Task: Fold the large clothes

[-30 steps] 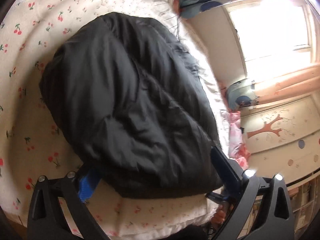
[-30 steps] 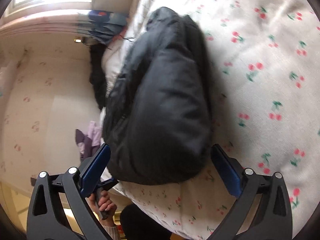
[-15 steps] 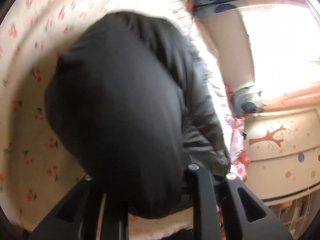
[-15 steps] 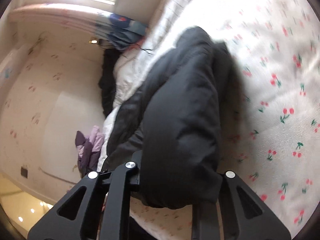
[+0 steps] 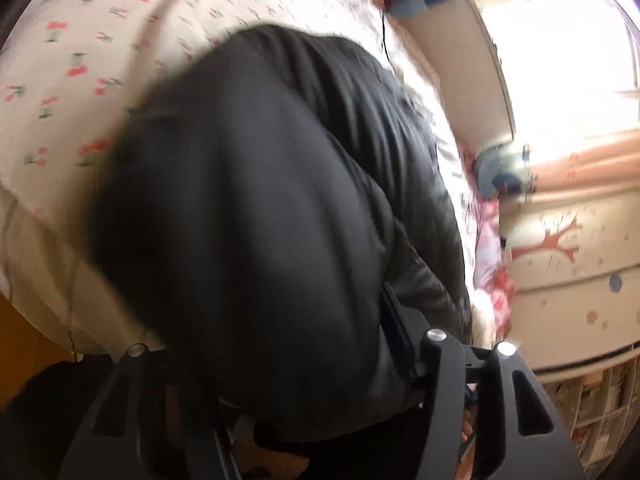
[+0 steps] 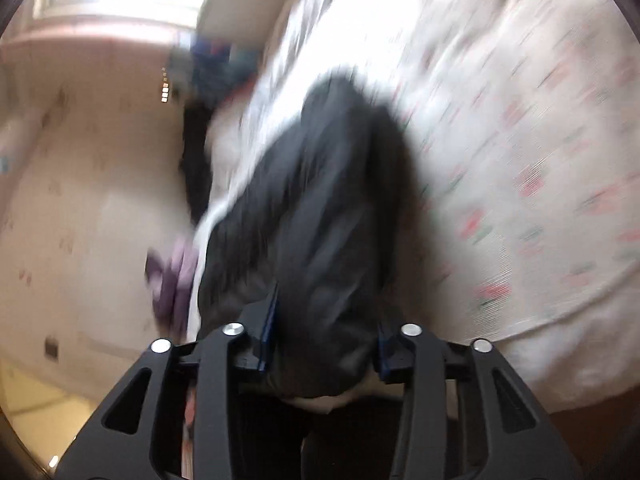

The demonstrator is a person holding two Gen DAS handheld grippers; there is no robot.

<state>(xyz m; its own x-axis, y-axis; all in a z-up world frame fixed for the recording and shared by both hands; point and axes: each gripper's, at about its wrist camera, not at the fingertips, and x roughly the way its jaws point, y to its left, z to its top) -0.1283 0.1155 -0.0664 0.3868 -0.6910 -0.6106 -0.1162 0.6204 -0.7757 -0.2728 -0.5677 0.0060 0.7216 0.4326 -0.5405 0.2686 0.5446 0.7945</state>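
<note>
1. The black padded jacket (image 5: pixel 260 200) lies in a bundle on the bed (image 5: pixel 60 60), which wears a cream cover printed with red cherries. In the left wrist view the jacket fills the middle and lower part of the frame. In the right wrist view it runs from the centre down to the bottom edge.

2. The left tool (image 5: pixel 280 360) has jacket fabric between its fingers. One finger shows at the lower right of the frame, lying against the cloth, and the other is mostly buried under the bulge. Its jaws have just been opening, yet the thick fabric fills the gap, so it reads as clenched on the jacket.

3. The right tool (image 6: pixel 324 340) grasps the near end of the jacket at the bottom centre of its frame. Both blue-edged pads press into the puffed cloth. These jaws have also just been opening, with the jacket between them.

4. Judged from its puffy folds, the jacket is soft, bulky and springy, light for its size, with a smooth shell that may slip.

5. A good hold is probably a thick seam or hem at the near edge, one tool at each side. Both frames are blurred, so finer detail is unclear.
</note>
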